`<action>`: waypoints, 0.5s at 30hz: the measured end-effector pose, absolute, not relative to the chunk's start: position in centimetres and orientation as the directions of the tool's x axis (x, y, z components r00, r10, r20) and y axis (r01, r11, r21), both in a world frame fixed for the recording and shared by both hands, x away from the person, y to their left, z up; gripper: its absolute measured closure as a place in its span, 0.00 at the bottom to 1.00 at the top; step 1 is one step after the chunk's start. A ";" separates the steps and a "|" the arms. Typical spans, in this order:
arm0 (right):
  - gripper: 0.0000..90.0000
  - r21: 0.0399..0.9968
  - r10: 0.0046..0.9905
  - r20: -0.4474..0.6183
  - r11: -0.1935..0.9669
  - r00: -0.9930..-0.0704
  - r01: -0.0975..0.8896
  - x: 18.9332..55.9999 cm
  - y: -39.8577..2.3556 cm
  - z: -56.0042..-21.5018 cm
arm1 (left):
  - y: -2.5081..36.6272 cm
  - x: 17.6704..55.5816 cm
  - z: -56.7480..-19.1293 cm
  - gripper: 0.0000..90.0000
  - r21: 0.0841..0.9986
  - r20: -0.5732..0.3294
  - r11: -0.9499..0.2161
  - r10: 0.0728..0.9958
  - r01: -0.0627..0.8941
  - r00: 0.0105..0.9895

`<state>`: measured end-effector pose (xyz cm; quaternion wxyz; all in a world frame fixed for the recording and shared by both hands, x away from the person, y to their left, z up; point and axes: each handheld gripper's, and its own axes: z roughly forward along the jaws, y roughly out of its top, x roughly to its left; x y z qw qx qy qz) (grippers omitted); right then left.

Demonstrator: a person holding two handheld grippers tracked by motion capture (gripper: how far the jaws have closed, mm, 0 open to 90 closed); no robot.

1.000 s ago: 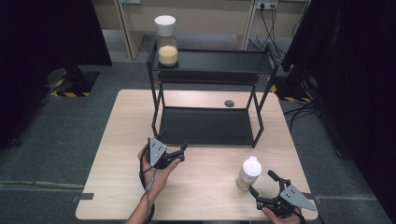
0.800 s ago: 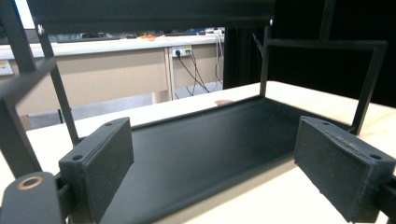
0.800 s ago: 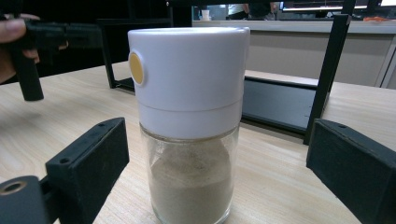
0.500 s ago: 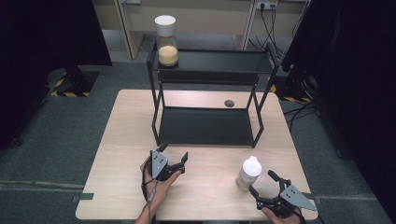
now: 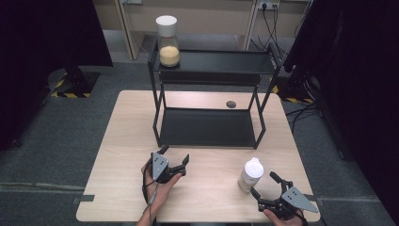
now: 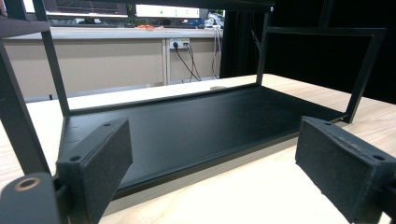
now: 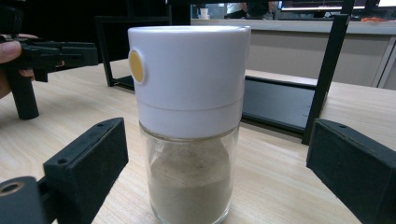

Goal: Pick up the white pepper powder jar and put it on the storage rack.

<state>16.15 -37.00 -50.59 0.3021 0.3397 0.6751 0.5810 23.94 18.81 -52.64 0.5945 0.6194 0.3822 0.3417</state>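
A glass jar (image 5: 250, 174) with a white lid and pale powder stands near the table's front right. My right gripper (image 5: 263, 184) is open just behind it, a jaw on each side; in the right gripper view the jar (image 7: 190, 116) sits between the jaws with a gap on both sides. My left gripper (image 5: 175, 153) is open at the front centre-left, held in a hand, empty and pointing at the black two-tier rack (image 5: 155, 108). The left gripper view looks onto the rack's lower shelf (image 6: 196, 121). A second jar (image 5: 168, 41) with yellow contents stands on the upper shelf's left end.
A small dark round disc (image 5: 231, 104) lies on the table behind the rack. The rack's posts (image 7: 327, 74) rise close beyond the powder jar. The left gripper (image 7: 46, 53) appears at the left of the right gripper view. Dark screens stand on both sides.
My left gripper has drawn back from the rack toward the table's front edge, still open. The right gripper and the jar have not moved.
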 end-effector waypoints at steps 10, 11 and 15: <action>0.04 0.995 0.803 -0.003 0.063 -0.596 0.079 15.8 -36.6 -49.6 | 18.9 23.9 -52.7 0.11 0.997 -0.046 0.013 0.883 0.073 0.467; 0.04 0.994 0.802 -0.010 0.070 -0.598 0.078 15.9 -36.4 -49.4 | 18.9 23.9 -52.6 0.12 0.997 -0.046 0.012 0.883 0.074 0.467; 0.04 0.992 0.801 -0.020 0.090 -0.598 0.087 16.5 -35.5 -48.8 | 18.9 24.0 -52.5 0.12 0.997 -0.042 0.006 0.880 0.077 0.473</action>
